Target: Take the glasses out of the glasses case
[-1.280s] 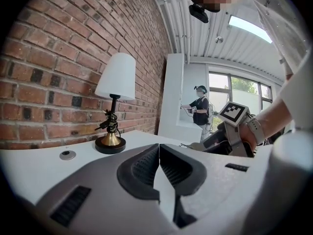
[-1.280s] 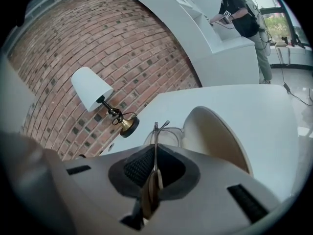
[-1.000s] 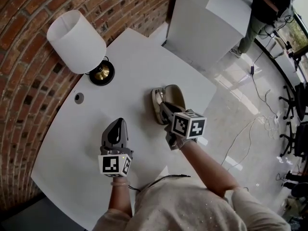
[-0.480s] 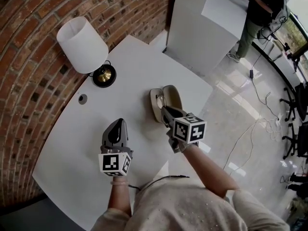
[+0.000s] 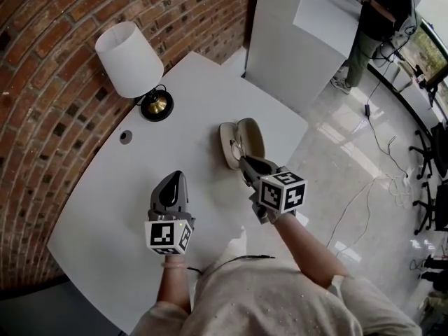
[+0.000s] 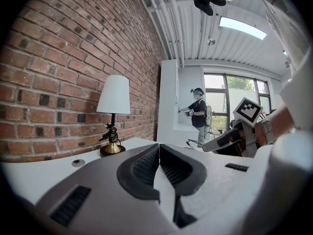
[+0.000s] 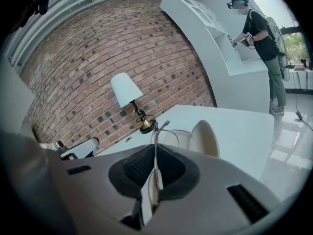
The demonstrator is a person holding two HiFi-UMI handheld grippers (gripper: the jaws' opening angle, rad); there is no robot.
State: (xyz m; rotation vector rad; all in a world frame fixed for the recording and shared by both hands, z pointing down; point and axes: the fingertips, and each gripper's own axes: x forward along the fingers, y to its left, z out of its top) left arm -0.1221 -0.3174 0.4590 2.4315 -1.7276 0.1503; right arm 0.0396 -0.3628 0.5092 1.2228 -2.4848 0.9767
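Glasses case: open on table. Glasses: clamped in right gripper, seemingly lifted clear of the case; setting down remains. Left gripper: jaws together, empty.

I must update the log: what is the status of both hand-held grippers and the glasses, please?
Left hand-held gripper shut, empty. Right hand-held gripper shut on glasses, at open glasses case. Table lamp far aside, not in the way.

On the white table, toward eleven o'clock: white-shaded lamp on a brass base, small round grommet near it — brick wall behind. At one o'clock, well apart, a standing person.
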